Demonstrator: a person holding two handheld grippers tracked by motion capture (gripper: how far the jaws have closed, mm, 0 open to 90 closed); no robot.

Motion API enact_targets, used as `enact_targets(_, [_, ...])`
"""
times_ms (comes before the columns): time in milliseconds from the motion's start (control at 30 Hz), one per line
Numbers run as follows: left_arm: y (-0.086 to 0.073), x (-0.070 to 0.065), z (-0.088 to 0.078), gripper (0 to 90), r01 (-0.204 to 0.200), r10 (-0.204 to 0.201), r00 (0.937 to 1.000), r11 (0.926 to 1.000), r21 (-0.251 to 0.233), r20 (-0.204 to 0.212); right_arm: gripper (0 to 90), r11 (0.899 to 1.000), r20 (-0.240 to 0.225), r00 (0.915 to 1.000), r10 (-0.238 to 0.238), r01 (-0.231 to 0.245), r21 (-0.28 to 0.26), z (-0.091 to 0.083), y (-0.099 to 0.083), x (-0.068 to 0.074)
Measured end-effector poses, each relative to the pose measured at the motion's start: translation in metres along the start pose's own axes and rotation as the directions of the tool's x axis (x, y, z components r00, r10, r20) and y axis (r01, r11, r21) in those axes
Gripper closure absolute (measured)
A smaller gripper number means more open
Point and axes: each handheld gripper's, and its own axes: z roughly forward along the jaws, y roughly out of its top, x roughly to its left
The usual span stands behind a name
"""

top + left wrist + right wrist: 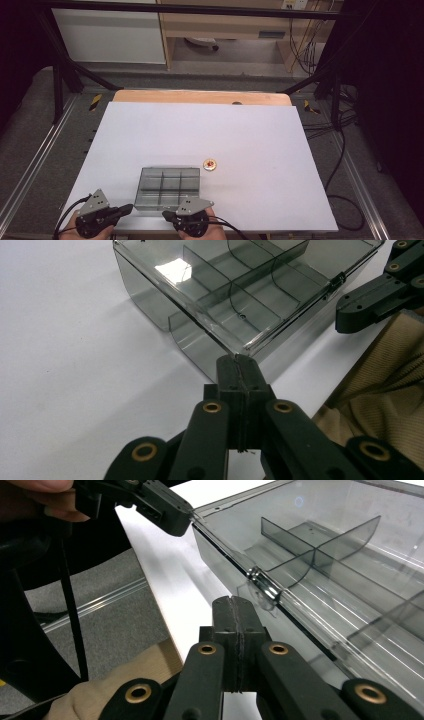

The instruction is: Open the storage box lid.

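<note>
A smoky clear plastic box [167, 187] with inner dividers sits near the front of the white table top [200, 130], its lid down. My left gripper [129, 207] lies at the box's front left corner; in the left gripper view its jaws [239, 364] are shut with nothing between them, tips against that corner of the box [235, 295]. My right gripper [165, 215] lies at the front edge. In the right gripper view its shut, empty tips [234, 605] sit just below the box's small clear latch [262, 587].
A small round disc with a red mark [209, 164] lies on the sheet just right of the box's far corner. A wooden edge [200, 96] runs along the back. Black frame posts and cables [345, 150] stand beside the table.
</note>
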Motion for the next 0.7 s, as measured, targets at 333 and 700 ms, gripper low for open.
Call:
enact_targets(333, [0.0002,-0.0011,0.0016,90.0,-0.017,0.016,0.9998,0.9998,0.012,0.013,90.0,1.000,0.018,0.9998,0.009,-0.009,0.007,-0.0003,-0.0027,-0.0043])
enact_targets(700, [0.0003,-0.0008,0.0016,90.0,-0.015,0.015,0.9997,0.9998,0.010,0.017,90.0,1.000,0.021,0.9997,0.015,-0.015,0.003,-0.0010,-0.0032,-0.0039])
